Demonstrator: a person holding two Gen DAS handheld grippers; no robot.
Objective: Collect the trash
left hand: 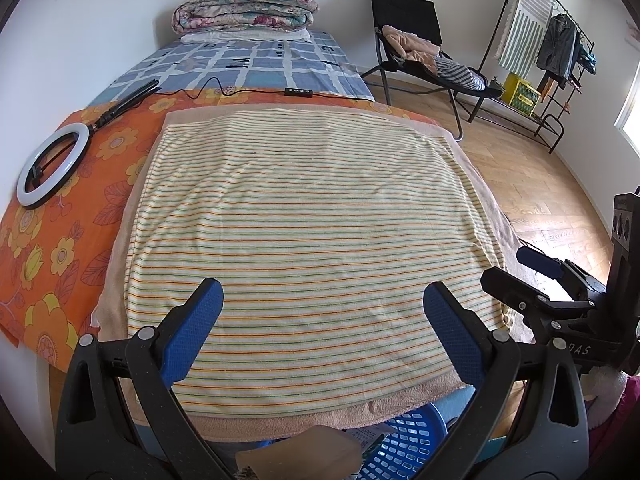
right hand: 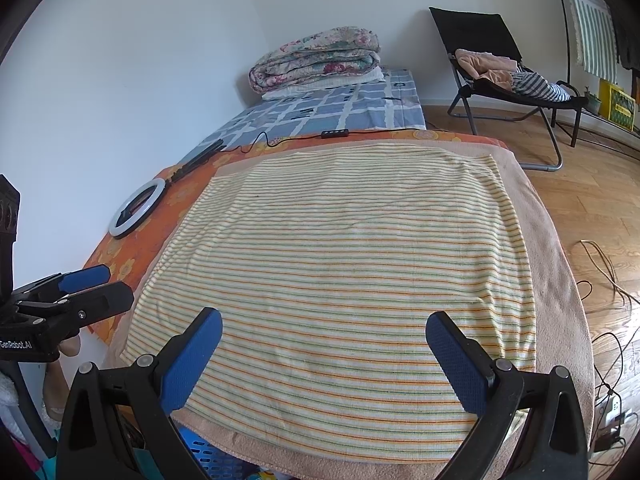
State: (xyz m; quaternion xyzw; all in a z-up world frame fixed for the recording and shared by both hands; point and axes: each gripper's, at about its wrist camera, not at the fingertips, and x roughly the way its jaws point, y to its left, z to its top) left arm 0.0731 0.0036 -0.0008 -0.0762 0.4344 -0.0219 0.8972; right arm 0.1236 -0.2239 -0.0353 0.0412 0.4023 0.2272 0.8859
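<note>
— Where's the trash?

— None shows on the striped towel (left hand: 304, 224) ahead of either gripper; some seems to sit in the blue basket (left hand: 404, 446) below the left gripper (left hand: 323, 300).

— Jaws?

— Left gripper and right gripper (right hand: 324, 332) both spread wide, empty (nothing between the pads).

— Then sweep low, looking before clenching.

- The left gripper (left hand: 323, 320) is showing black plastic arms, round silver pivot screws at 7 and 5 o'clock, and blue textured pads (left hand: 192, 332).
- The right gripper (right hand: 323, 354) is wearing the same black frame and blue pads (right hand: 191, 358).
- White "GenRobot.AI" lettering is showing on the left unit's black body, at 9 o'clock in the right wrist view.
</note>
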